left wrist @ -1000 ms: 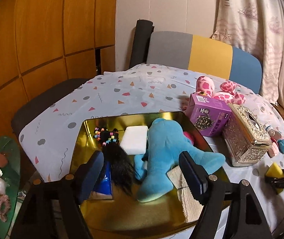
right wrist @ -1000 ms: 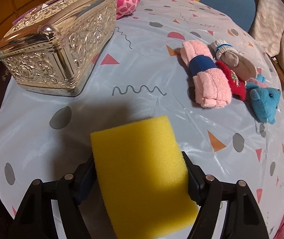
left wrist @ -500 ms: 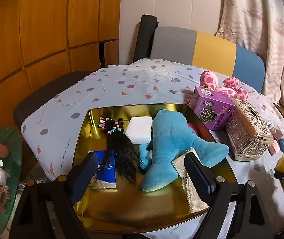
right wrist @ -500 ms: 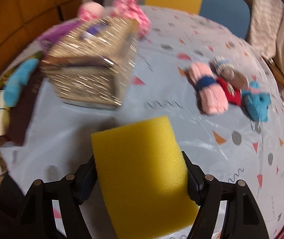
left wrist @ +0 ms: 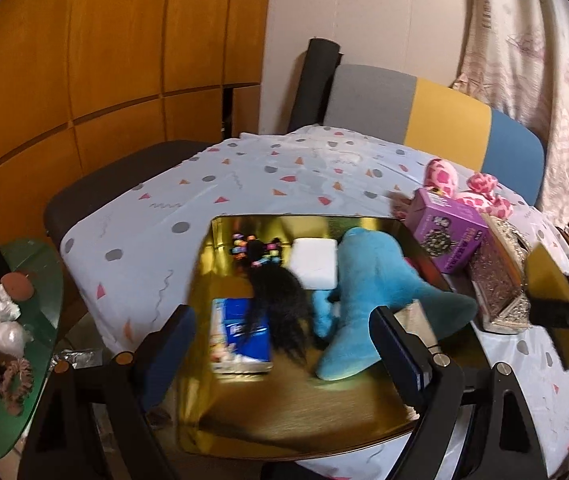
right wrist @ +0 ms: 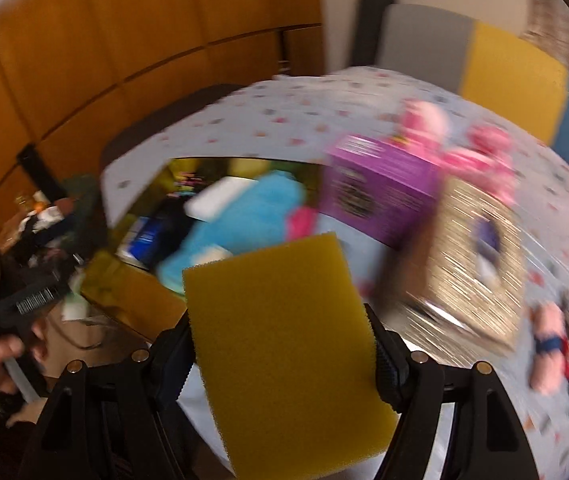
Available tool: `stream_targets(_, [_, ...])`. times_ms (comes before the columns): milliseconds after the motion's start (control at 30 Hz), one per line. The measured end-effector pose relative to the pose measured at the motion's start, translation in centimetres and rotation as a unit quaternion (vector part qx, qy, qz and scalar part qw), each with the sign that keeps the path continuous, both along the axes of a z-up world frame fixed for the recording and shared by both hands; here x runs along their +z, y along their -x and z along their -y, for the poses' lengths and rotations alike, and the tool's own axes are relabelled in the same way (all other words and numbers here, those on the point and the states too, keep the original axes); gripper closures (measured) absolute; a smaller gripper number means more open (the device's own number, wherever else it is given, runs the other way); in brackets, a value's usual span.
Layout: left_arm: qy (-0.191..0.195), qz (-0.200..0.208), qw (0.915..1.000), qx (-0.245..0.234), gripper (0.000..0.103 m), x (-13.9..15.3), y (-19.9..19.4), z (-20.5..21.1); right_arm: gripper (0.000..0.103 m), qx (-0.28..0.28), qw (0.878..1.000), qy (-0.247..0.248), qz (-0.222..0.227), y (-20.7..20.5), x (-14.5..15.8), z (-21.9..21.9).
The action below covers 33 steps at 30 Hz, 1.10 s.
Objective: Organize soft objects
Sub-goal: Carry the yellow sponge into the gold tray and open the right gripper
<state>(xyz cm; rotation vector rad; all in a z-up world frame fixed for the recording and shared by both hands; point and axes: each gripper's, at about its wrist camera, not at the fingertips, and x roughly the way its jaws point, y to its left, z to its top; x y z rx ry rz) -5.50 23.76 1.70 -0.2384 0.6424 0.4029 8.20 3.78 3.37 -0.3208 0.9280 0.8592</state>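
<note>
**Sponge heading to tray**

Left to right: our left gripper (left wrist: 280, 340) hangs released over the gold tray (left wrist: 284, 432), empty, likely clear of the drop. The tray's back is crowded with hair tie (left wrist: 272, 276), white pad (left wrist: 312, 262) and blue plush (left wrist: 368, 280); its near strip is bare. Our right gripper (right wrist: 280, 354) clenches the yellow sponge (right wrist: 284, 340), airborne beside the silver box (right wrist: 480, 256). We judge the near edge the open lane.

No wording could be read. The purple box (left wrist: 448, 236) at right of centre in the left wrist view carried print too blurred to make out, as did the blue packet (left wrist: 240, 334) in the gold tray (left wrist: 284, 420) at lower centre.
</note>
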Motion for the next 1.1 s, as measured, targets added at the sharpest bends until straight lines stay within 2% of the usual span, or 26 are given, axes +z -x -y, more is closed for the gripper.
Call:
stream_targets(300, [0.011,-0.004,0.9994,0.034,0.014,-0.7,1.9,-2.6,0.027,0.063,0.998,0.018,-0.020,-2.2,-2.2,-11.6])
stream_targets(467, [0.015,-0.007,0.9990,0.041,0.014,-1.0,2.4,-3.5,0.026,0.054,0.998,0.019,-0.027,-4.4,-3.5,-15.8])
stream_targets(567, [0.017,-0.011,0.9989,0.043,0.014,-1.2,2.4,-3.8,0.025,0.012,0.998,0.004,-0.068,-6.8,-4.6,-17.7])
stream_targets(633, [0.022,-0.012,0.9987,0.044,0.014,-1.4,2.4,-3.9,0.024,-0.007,0.994,-0.021,-0.108,-8.1,-5.5,-18.3])
stream_targets(667, [0.023,-0.013,0.9987,0.044,0.014,-1.5,2.4,-4.0,0.024,-0.010,0.993,-0.023,-0.114,-8.3,-5.8,-18.5])
stream_targets(733, [0.023,-0.016,0.9988,0.041,0.014,-1.6,2.3,-3.9,0.024,-0.022,0.993,-0.023,-0.112,-8.5,-6.3,-18.5])
stream_targets(867, [0.025,-0.018,0.9988,0.037,0.014,-1.9,2.2,-3.7,0.011,-0.018,0.992,-0.033,-0.123,-8.3,-6.5,-17.9])
stream_targets(967, [0.027,-0.020,0.9987,0.037,0.014,-2.0,2.2,-3.7,0.010,-0.013,0.992,-0.034,-0.122,-8.1,-6.1,-17.6])
stream_targets(1100, [0.023,-0.020,0.9989,0.036,0.014,-1.8,2.2,-3.5,0.010,-0.018,0.992,-0.060,-0.105,-7.5,-4.6,-16.3])
